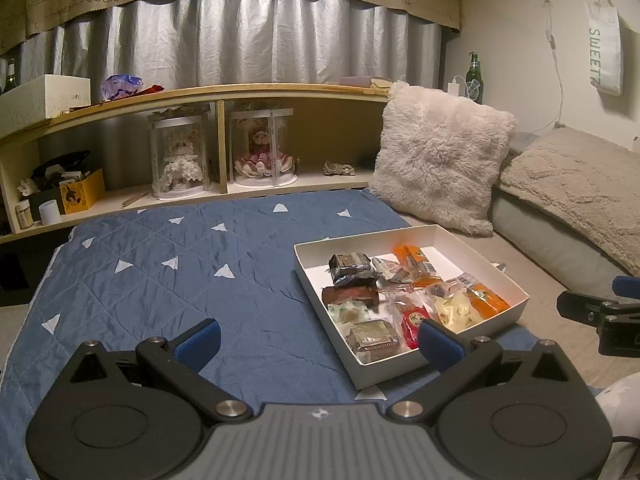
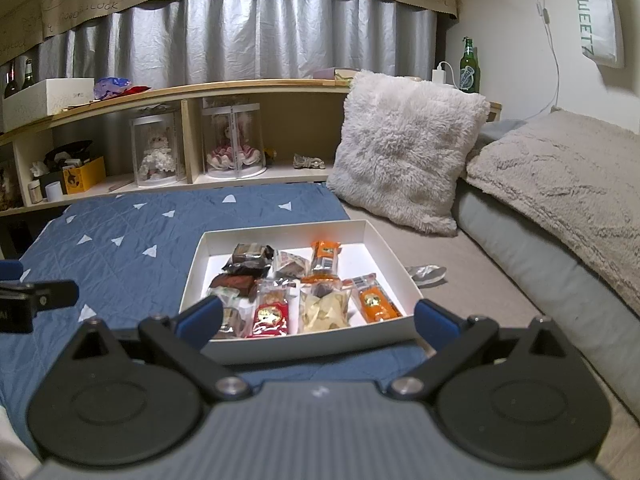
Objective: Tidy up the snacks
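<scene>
The shallow white cardboard box (image 2: 294,340) sits on the bed, straddling the right edge of the blue quilted cover with white triangles (image 1: 160,280) and the bare beige sheet (image 2: 460,280) beside it. All wrapped snacks visible lie inside the box. Along its far side: a dark brown wrapped cake (image 2: 248,258), a clear packet with brown contents (image 2: 290,262) and an orange packet (image 2: 325,256). Along its near side: a red packet with a gold seal (image 2: 272,314), a clear bag of pale chips (image 2: 324,312) and a second orange packet (image 2: 378,304). A crumpled silver wrapper (image 2: 428,274) lies on the sheet just beside the box's right wall.

The left claw (image 1: 320,338) is spread wide and holds nothing; it hovers over the cover near the box's near left corner. The right claw (image 2: 318,320) is likewise spread wide and empty, positioned at the box's near wall.

A fluffy white cushion (image 2: 404,148) leans at the far right of the bed.
</scene>
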Demonstrator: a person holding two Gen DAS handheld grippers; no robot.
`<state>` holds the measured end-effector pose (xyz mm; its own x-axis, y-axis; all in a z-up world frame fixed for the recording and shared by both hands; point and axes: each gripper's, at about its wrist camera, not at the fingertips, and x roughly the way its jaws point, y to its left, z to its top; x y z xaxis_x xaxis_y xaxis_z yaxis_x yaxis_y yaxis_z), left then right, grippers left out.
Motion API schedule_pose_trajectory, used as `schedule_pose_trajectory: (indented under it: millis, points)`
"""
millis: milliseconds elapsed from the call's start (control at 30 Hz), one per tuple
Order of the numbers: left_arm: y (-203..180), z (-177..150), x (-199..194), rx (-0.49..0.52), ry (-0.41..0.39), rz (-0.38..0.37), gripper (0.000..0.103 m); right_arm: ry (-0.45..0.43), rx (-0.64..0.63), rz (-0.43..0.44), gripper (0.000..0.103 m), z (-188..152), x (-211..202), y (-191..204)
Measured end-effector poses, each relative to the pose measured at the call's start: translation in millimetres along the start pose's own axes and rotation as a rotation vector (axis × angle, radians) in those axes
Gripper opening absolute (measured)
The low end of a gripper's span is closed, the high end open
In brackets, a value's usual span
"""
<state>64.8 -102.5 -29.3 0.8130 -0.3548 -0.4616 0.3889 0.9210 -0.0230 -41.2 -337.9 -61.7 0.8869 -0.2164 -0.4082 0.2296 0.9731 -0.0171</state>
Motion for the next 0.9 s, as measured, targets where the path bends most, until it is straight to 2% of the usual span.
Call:
schedule_pose_trajectory:
  millis: [900]
  points:
    - [0.5, -0.2, -0.2, 0.001, 0.000, 0.001, 0.103, 0.003, 0.004, -0.001, 0.102, -2.2, -0.4, 2.8]
